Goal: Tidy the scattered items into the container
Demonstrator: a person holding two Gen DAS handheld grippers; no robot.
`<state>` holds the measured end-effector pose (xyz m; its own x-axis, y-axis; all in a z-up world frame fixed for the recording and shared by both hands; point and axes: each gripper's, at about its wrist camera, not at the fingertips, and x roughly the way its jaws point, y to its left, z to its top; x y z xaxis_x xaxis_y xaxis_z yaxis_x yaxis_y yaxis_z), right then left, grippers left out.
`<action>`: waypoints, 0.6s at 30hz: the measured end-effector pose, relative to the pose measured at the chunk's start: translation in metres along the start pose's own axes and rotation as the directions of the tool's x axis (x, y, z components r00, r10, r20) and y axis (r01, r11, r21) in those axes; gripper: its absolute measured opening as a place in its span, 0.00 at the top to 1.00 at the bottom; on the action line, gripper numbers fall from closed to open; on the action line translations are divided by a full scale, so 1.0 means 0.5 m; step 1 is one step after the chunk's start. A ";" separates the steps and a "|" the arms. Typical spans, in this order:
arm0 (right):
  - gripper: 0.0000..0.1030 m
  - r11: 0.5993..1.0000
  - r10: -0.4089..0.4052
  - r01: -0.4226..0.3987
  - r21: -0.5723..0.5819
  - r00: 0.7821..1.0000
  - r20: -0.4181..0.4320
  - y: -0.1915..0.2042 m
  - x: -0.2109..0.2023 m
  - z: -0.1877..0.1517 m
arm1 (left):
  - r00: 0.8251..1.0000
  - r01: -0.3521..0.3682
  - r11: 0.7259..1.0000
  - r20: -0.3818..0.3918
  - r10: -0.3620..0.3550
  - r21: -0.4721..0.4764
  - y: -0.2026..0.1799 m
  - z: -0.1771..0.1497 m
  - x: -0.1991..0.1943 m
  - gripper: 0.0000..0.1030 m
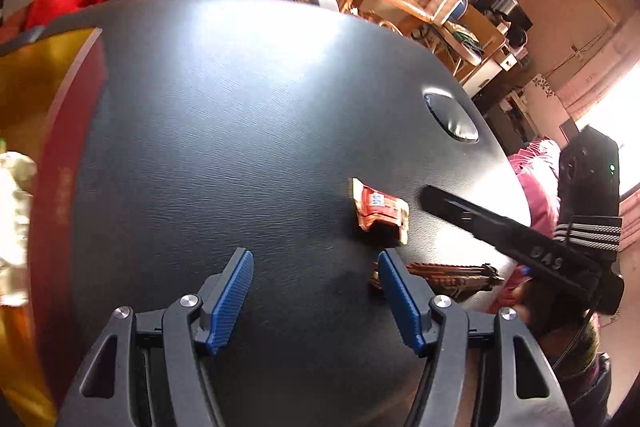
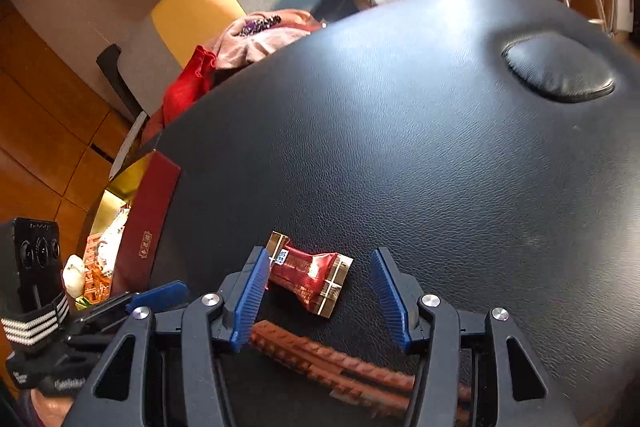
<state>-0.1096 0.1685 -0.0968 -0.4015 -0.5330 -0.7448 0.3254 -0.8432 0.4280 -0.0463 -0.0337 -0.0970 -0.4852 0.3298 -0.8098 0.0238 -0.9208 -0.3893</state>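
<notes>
A: Where are the loose things lying right now?

B: A red foil snack packet [image 2: 310, 273] is lying flat on the black leather-look tabletop [image 2: 420, 155], and a reddish-brown ridged strip [image 2: 332, 363], maybe a hair clip, is lying just beside it, nearer the cameras. The red box with the gold lining [image 2: 154, 227] is sitting at the table's left edge, already holding a few wrapped items.

A: And the tongs?

B: The right gripper [image 2: 318, 293] is hovering over the packet, jaws partly apart. The left pad looks to be at the packet's end, the right pad is clear of it, so nothing is being squeezed. The left gripper [image 1: 316, 297] is standing wide over bare tabletop, holding nothing.

A: How is the packet going to handle?

B: I'm judging it light, crinkly and slick. Its pinched middle looks like the best place to grip, across the narrow waist, since the flared crimped ends would likely slide.

A: Anything unclear?

B: The strip is running under the right gripper's frame, so its near end is getting cut off. The box's contents are partly hidden, and glare is washing out the far side.
</notes>
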 end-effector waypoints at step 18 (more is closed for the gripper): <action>0.47 0.740 -0.220 0.070 -0.669 0.965 -0.143 0.061 -0.022 -0.097 | 0.993 0.041 0.957 -0.120 -0.007 0.287 -0.084 0.075 0.050 0.32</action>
<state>-0.0537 0.1520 -0.1004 -0.3366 -0.3187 -0.8861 0.7853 -0.6143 -0.0774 -0.0924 0.0055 -0.0845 -0.3772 0.3588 -0.8538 -0.2483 -0.9273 -0.2800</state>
